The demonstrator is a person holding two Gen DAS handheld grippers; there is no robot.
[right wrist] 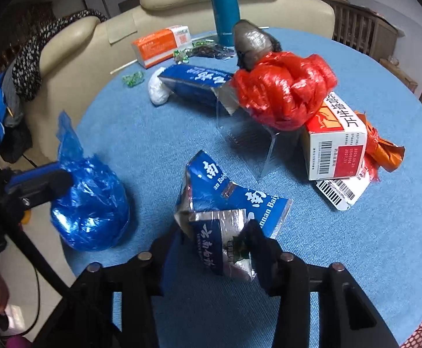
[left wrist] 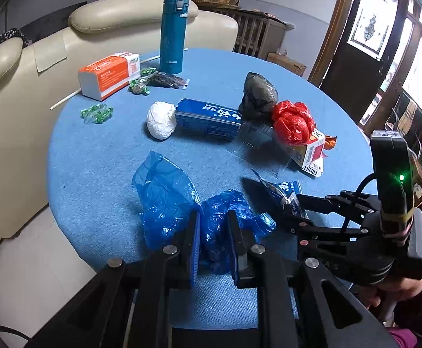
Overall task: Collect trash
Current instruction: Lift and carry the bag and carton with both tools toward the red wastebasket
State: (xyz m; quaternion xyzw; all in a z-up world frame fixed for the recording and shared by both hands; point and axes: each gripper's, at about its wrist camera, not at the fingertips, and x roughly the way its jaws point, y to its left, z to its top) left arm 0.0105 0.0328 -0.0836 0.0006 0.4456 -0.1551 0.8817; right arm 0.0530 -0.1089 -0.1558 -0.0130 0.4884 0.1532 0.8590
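Gathering litter from a round table (left wrist: pixel 100 156) covered in blue woven cloth, shown from both wrist views. The left gripper (left wrist: pixel 213 232) is clamped on the crinkled rim of a thin, translucent blue plastic bag (left wrist: pixel 167 200), presumably so that the bag is kept at the near table edge as the receptacle for the trash. The right gripper (right wrist: pixel 211 249) straddles a torn blue carton (right wrist: pixel 225 211) with a silvery foil lining, which lies just beside the bag; its jaws stand partly closed around the crumpled card, and it cannot be told whether the pads already press on it. This piece is judged to be the next one bagged.

Further back, well apart from the bag, lie the remaining items: a white paper wad (left wrist: pixel 161 119) touching a long blue box (left wrist: pixel 209 119), a grey film bundle (left wrist: pixel 258 94), a glossy red bag knot (left wrist: pixel 293 121) resting on a red-and-white carton (left wrist: pixel 312 150), and green sweet wrappers (left wrist: pixel 96 113). A smooth teal flask (left wrist: pixel 172 33) stands upright beside an orange-and-white box (left wrist: pixel 109 75); neither is judged to be trash.
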